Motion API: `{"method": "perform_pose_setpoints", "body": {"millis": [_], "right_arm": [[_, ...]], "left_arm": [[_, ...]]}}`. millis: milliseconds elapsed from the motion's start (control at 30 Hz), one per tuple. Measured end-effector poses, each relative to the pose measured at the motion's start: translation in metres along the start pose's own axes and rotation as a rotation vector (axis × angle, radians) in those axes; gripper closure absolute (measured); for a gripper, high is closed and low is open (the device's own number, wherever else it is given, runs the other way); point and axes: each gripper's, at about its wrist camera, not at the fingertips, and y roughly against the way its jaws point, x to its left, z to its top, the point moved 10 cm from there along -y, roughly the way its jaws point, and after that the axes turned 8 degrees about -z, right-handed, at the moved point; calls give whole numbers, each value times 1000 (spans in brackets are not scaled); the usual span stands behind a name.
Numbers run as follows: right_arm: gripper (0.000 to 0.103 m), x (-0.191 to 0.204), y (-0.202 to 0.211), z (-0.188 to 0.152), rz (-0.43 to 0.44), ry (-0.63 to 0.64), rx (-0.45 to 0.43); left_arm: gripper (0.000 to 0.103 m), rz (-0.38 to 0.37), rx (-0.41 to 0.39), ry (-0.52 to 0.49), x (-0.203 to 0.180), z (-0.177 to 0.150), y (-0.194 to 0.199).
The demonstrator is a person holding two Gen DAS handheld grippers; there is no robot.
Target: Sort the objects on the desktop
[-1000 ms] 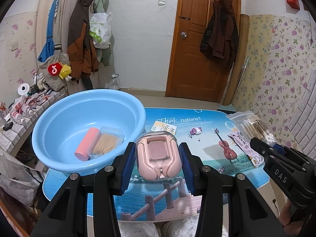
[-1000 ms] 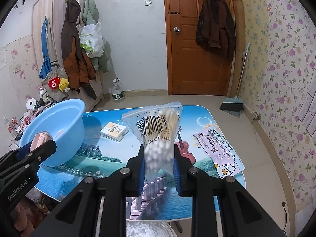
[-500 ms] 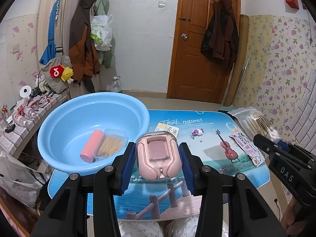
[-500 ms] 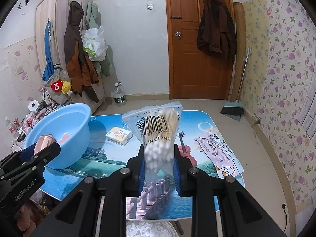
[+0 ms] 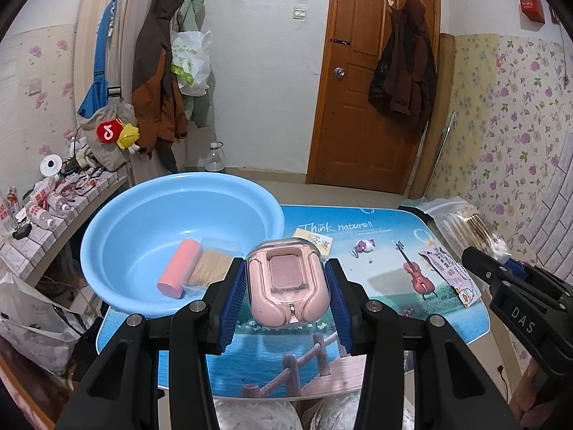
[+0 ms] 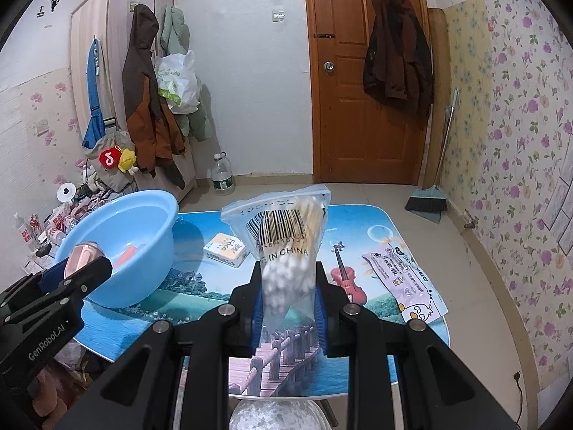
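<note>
The left gripper [image 5: 286, 301] fingers clamp a pink earbud case [image 5: 288, 283] above the bench's near edge; the blue basin [image 5: 143, 222] at the bench's left end lies forward-left, nearer it. The right gripper [image 6: 288, 308] pinches a cotton-swab bag [image 6: 286, 243], upright, farther off.

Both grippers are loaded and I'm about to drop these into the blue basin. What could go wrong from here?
The right gripper pinches the cotton swab bag low, so its top may flop and catch the blue basin rim. The left gripper holds the smooth pink case; it might slip.
</note>
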Motion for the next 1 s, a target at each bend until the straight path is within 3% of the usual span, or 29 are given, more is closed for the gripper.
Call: {"method": "perform_pose_setpoints", "body": {"millis": [367, 1000], "right_arm": [[78, 11, 2, 3, 17, 12, -2], [78, 67, 1, 16, 78, 34, -25]], "left_arm": [[61, 36, -28, 28, 28, 13, 11], [61, 112, -42, 68, 99, 17, 25]]}}
